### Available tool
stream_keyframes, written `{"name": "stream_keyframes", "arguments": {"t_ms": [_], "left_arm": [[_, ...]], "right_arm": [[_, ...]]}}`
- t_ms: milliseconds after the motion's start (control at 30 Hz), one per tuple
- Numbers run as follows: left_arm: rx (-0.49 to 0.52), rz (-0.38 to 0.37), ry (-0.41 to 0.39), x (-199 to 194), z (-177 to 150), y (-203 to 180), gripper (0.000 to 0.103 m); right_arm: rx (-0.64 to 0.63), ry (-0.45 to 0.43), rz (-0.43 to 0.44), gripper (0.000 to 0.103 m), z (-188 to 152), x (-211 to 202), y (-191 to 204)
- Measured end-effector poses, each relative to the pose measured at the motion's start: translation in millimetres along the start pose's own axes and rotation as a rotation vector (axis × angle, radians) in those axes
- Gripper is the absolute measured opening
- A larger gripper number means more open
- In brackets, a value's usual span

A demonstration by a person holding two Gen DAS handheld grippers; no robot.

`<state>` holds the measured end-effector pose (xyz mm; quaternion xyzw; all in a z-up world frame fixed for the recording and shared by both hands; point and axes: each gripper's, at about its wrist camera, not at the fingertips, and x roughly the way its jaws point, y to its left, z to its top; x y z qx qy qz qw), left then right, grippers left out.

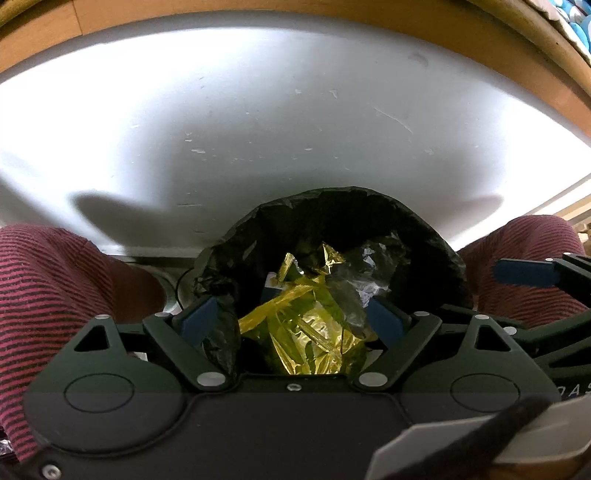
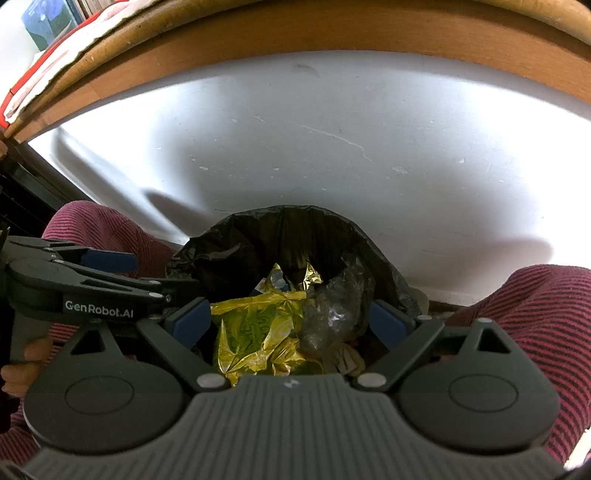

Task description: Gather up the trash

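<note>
A black trash bag [image 1: 332, 214] stands open between a seated person's knees. Inside lie crumpled yellow foil wrappers [image 1: 314, 332] and a piece of clear plastic [image 1: 354, 291]. My left gripper [image 1: 291, 317] hangs over the bag's mouth, open wide, with the bag's left rim film lying by its left pad. A blue finger [image 1: 524, 275] of the right gripper shows at the right edge. In the right wrist view my right gripper [image 2: 290, 323] is also open wide above the yellow wrappers [image 2: 258, 332], the clear plastic [image 2: 332, 314] and the bag [image 2: 277, 229]. The left gripper's blue finger [image 2: 107, 260] reaches in from the left.
A scratched white tabletop [image 1: 295, 110] with a wooden border [image 1: 480, 33] lies beyond the bag. Knees in red-and-black striped trousers [image 1: 55, 295] [image 2: 535, 314] flank it closely. A hand [image 2: 22, 369] holds the left gripper's handle.
</note>
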<state>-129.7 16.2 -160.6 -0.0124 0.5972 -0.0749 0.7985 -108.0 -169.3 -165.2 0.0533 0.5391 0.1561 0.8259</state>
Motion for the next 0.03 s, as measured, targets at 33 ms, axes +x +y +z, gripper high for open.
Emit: {"name": "stream_keyframes", "arguments": {"t_ms": [33], "left_arm": [[-0.001,0.003,0.001,-0.1,0.2,-0.1,0.089]], "right_arm": [[0.0,0.0,-0.001,0.097,0.2,-0.1,0.0]]}}
